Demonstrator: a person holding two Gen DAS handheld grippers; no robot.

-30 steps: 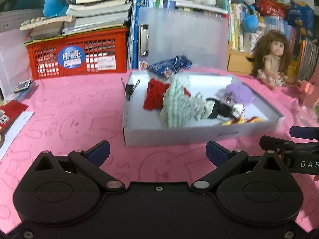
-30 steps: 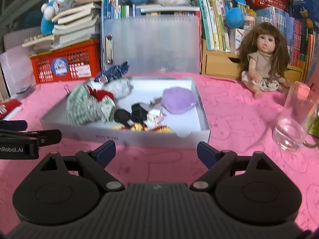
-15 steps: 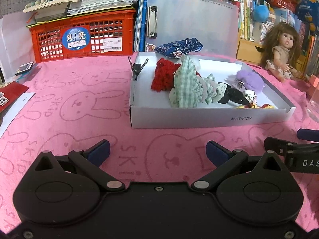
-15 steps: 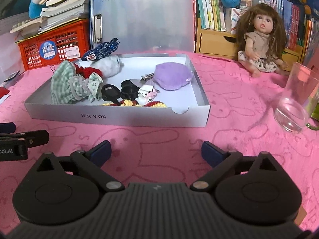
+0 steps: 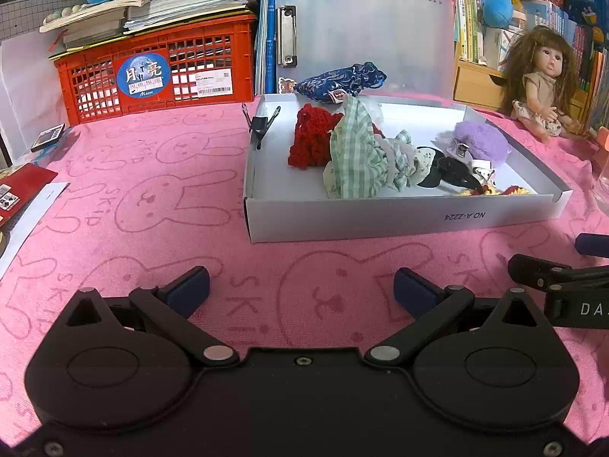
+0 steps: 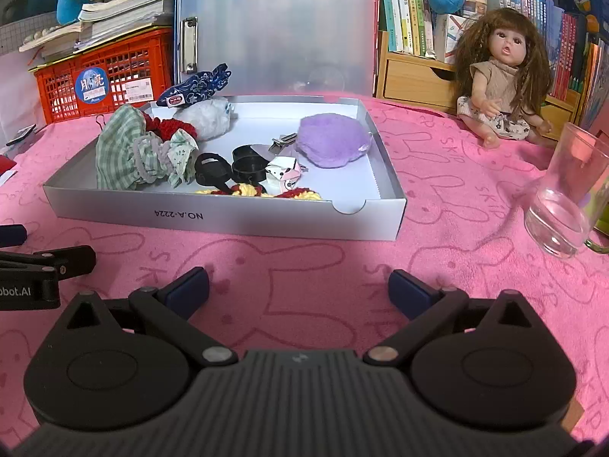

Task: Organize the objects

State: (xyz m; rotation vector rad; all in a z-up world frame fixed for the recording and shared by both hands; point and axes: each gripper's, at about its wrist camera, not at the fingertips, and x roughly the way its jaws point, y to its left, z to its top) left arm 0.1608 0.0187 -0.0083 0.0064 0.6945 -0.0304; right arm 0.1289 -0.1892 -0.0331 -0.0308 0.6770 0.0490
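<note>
Pink table (image 6: 456, 228): white tray (image 6: 228, 217) at 12 o'clock, cluttered. Left tool (image 5: 300, 289) and right tool (image 6: 298, 285) open, empty. Approach one item squarely.

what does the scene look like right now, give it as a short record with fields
surface: pink bunny-print cloth
container: shallow white box, open top
in box: green checked cloth, red knit piece, purple plush, black rings
on box's far edge: blue patterned pouch
beside box: doll sitting, empty glass
behind: red crate, books
left gripper: fingers open, empty
right gripper: fingers open, empty
</note>
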